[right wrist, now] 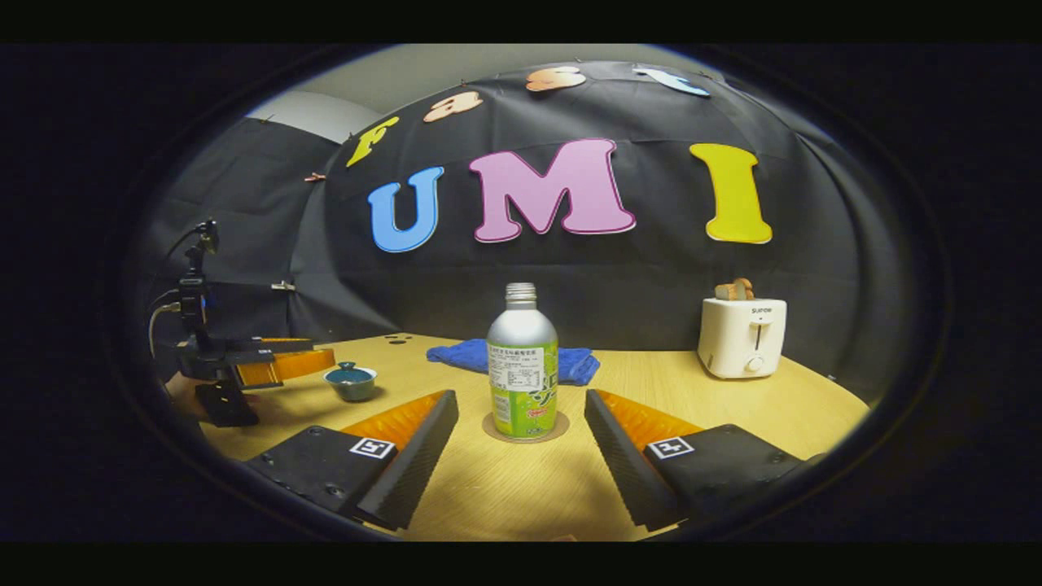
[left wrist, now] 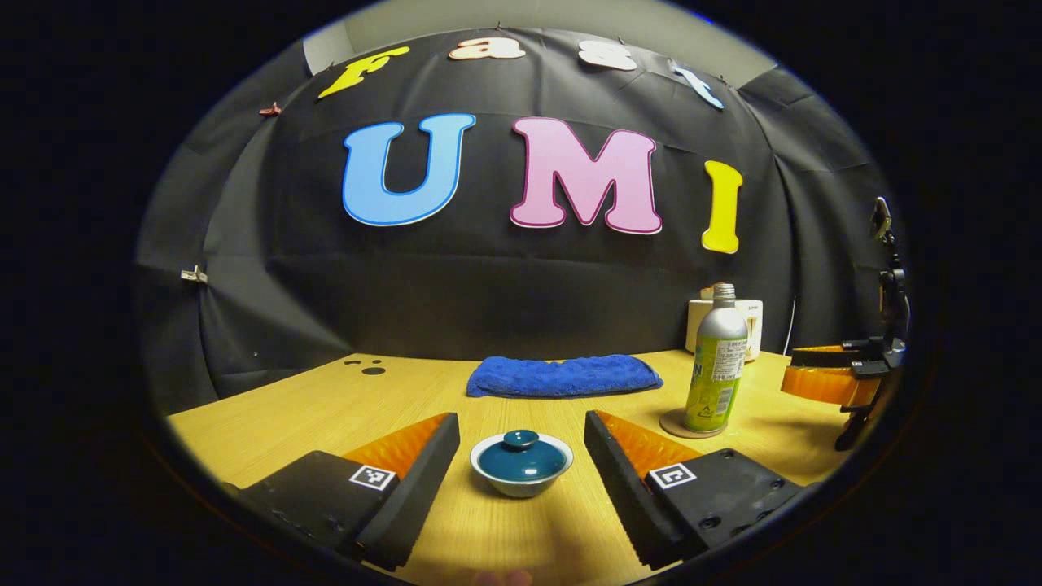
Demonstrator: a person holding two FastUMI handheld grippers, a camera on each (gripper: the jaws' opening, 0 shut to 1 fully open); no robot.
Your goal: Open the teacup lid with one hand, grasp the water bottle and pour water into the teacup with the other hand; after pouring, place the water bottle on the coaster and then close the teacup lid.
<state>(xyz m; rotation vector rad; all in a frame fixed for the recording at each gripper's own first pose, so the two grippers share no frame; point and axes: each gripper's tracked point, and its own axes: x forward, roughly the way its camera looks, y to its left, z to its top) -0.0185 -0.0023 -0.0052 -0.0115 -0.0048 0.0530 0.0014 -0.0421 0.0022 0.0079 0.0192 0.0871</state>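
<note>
In the left gripper view the left gripper (left wrist: 521,456) hangs low over a pale wood-grain counter (left wrist: 285,407), its jaws spread wide and holding nothing. Just ahead, in line with the gap between them, sits the teacup (left wrist: 521,476), a small white bowl with its teal lid (left wrist: 521,456) on. Farther off to the right the water bottle (left wrist: 716,366), silver-topped with a green label and no cap, stands upright on a round coaster (left wrist: 672,425). Beyond the cup a folded blue towel (left wrist: 563,377) lies across the counter near its far edge, and the black cloth wall rises right behind it. In the right gripper view the right gripper (right wrist: 521,443) also has its jaws wide apart and empty, with the water bottle (right wrist: 522,366) on its coaster (right wrist: 488,429) just ahead, in line with the gap. The teacup (right wrist: 350,381) shows off to the left beside the left gripper (right wrist: 305,362). A white toaster (right wrist: 742,335) with bread in its slot stands at the far right of the counter (right wrist: 733,407), before the dark cloth.
</note>
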